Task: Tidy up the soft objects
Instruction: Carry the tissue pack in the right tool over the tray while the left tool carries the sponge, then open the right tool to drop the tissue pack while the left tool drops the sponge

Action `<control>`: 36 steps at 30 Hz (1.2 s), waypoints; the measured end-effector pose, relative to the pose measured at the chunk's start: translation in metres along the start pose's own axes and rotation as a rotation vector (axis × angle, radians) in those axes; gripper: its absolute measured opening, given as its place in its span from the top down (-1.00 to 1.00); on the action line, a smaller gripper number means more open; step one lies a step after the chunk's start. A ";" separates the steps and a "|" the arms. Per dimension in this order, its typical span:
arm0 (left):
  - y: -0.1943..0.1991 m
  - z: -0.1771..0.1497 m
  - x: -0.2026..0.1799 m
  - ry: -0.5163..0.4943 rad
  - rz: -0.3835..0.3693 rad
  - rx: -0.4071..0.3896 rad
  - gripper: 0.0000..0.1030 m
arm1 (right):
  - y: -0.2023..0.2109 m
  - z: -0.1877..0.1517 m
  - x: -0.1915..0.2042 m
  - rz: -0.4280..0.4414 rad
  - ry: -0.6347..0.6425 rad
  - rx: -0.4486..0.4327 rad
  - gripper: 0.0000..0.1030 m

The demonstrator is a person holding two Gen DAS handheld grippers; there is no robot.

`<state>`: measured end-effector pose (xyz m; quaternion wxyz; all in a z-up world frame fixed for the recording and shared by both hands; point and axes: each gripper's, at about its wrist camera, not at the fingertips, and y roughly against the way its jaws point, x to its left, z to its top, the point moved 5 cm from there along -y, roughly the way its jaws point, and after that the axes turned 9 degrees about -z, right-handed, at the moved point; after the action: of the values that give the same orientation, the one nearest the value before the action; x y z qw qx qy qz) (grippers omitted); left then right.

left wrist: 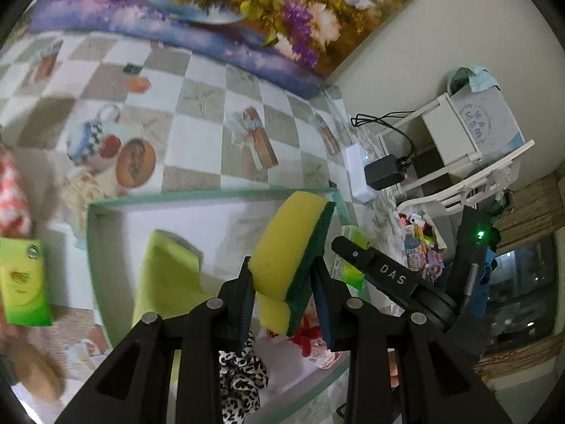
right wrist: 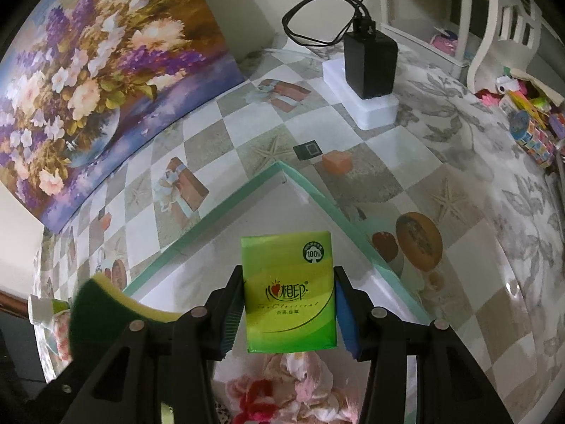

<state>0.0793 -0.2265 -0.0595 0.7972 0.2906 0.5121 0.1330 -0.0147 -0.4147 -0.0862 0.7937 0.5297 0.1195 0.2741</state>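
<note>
The left claw (left wrist: 284, 304) is clamped on a yellow sponge (left wrist: 289, 251) with a dark green scouring face, its pads pressing the foam low down so most of the block stands out beyond the fingertips toward twelve o'clock. The right claw (right wrist: 287, 312) grips a green tissue pack (right wrist: 289, 289) by its two long edges, the printed face upright and square to the camera, its top again reaching to twelve o'clock past the pads.

Both loads hang over a shallow tray (right wrist: 212, 219) with a pale floor and a green rim, which lies on the checked cloth of the desk (right wrist: 247, 123). To finish the placing well, I judge each claw should sink until its load nearly rests on the tray floor, then let go gently, so that soft foam does not spring or tip. The sponge is tilted; levelling it first would help it lie flat.

From the left wrist view, a light green folded piece (left wrist: 166, 275) lies in the tray at about ten o'clock of the sponge, well apart. At six o'clock, under the claw, are a leopard-print cloth (left wrist: 240, 385) and something red and pink, likely a plush toy (left wrist: 310, 342), though blur hides its form. From the right wrist view, the tray's far corner sits at twelve o'clock of the pack, with bare floor between, good room for setting down.
</note>
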 end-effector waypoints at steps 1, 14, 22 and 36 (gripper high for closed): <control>-0.004 -0.001 0.003 0.013 -0.006 0.001 0.38 | -0.002 0.000 0.000 0.002 0.002 0.000 0.03; -0.028 -0.006 0.021 0.076 -0.032 -0.001 0.37 | -0.009 0.003 0.004 0.015 0.017 0.004 0.03; -0.029 -0.004 0.032 0.114 -0.011 -0.003 0.29 | -0.014 0.001 0.001 0.000 0.008 0.020 0.02; -0.009 0.004 0.029 0.068 0.172 0.007 -0.31 | 0.002 0.009 -0.002 -0.071 0.035 0.023 -0.57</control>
<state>0.0953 -0.2201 -0.0850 0.7641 0.3316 0.5123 0.2092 -0.0123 -0.4220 -0.0804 0.7946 0.5295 0.1551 0.2534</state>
